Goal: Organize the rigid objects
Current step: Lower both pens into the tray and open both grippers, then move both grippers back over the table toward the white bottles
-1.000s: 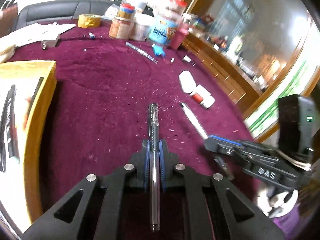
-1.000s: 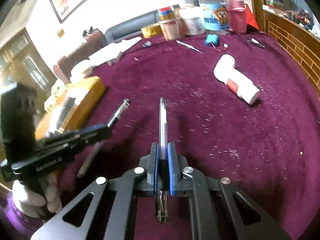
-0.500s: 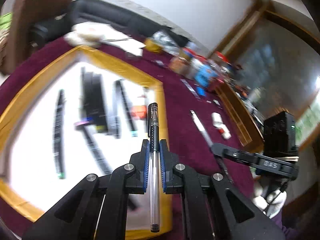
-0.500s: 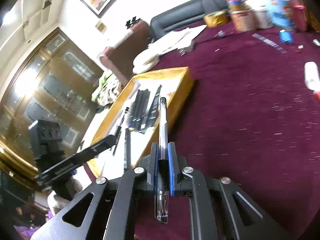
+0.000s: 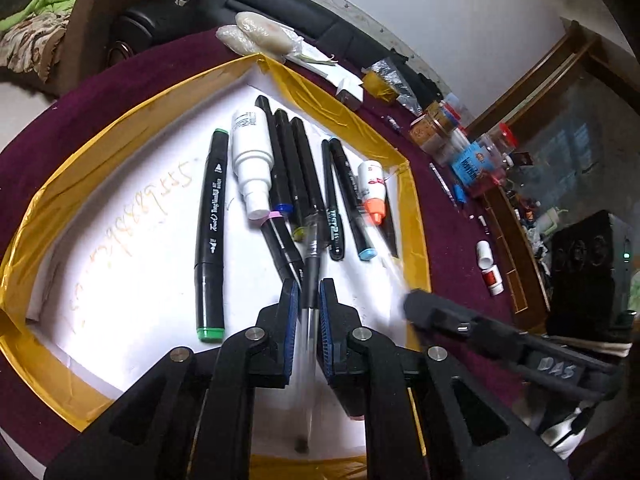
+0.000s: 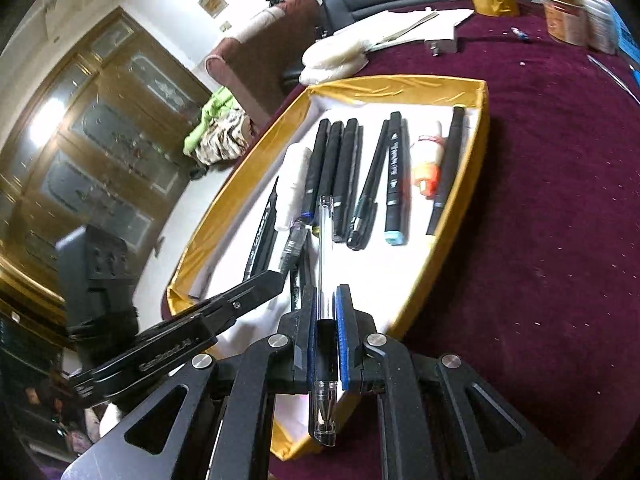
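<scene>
My left gripper [image 5: 309,294] is shut on a clear pen with a black cap [image 5: 311,264] and holds it over the gold-rimmed tray [image 5: 132,114]. My right gripper [image 6: 325,300] is shut on a clear pen [image 6: 325,248] above the near end of the same tray [image 6: 460,200]. Several black markers [image 5: 211,216], a white bottle [image 5: 251,160] and a small orange-capped bottle [image 5: 373,188] lie in the tray. The left gripper [image 6: 256,286] shows in the right wrist view, the right gripper [image 5: 424,308] in the left wrist view.
The tray sits on a maroon tablecloth [image 6: 560,200]. Jars and containers [image 5: 460,148], a white tube [image 5: 489,266] and a tape roll [image 6: 494,2] lie on the cloth beyond the tray. A dark sofa [image 5: 280,12] stands behind the table.
Both grippers have swung from the bare cloth to over the tray, each still holding its pen. They now hang lower and closer to the markers.
</scene>
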### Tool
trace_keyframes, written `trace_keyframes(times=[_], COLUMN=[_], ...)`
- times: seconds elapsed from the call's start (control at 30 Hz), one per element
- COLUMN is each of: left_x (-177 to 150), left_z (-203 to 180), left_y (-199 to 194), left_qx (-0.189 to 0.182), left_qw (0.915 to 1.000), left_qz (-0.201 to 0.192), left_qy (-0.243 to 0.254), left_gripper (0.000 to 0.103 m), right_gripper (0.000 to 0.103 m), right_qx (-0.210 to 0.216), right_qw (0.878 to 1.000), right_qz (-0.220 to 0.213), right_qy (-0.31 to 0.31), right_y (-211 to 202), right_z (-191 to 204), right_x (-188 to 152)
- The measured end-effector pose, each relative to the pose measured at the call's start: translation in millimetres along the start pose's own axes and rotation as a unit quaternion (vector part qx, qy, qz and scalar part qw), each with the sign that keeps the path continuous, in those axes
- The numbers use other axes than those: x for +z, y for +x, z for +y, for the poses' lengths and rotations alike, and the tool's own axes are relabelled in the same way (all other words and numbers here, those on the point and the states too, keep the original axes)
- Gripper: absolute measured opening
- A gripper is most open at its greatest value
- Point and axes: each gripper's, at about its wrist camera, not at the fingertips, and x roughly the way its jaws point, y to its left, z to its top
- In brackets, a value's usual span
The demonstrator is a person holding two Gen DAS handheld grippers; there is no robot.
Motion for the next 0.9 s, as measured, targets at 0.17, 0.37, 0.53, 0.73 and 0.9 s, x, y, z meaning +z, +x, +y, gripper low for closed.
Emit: trace_keyframes(times=[0.17,0.37,0.53,0.73,0.9], left_x=[0.6,8.2,10.6,8.2,-0.5], left_z=[5.2,-4.4,-23.6,-53.6,-82.4], left_y=[-11.0,-32.1,-38.6,-30.9,-18.6], left_qx=[-0.018,-0.009,-0.022,-0.047,-0.061], left_qw=[0.9998,0.9988,0.9969,0.9943,0.9903], left_qz=[-0.006,-0.046,-0.064,-0.053,-0.031], left_qy=[-0.005,0.016,0.040,0.080,0.121], left_gripper=[0.041,0.055,0.060,0.062,0.062], right_gripper=[0.009,0.021,0.031,0.031,0.031], right_qx=[-0.031,-0.051,-0.070,-0.141,-0.234], right_qw=[0.999,0.997,0.994,0.980,0.941], right_qz=[0.003,-0.024,-0.075,-0.130,-0.190], right_qy=[-0.019,-0.043,-0.034,0.061,0.154], right_y=[14.9,-1.4,-45.3,-118.6,-189.5], right_z=[12.7,18.4,-9.7,-111.5,-206.9], right_x=[0.0,0.2,-3.5,-14.1,-16.6])
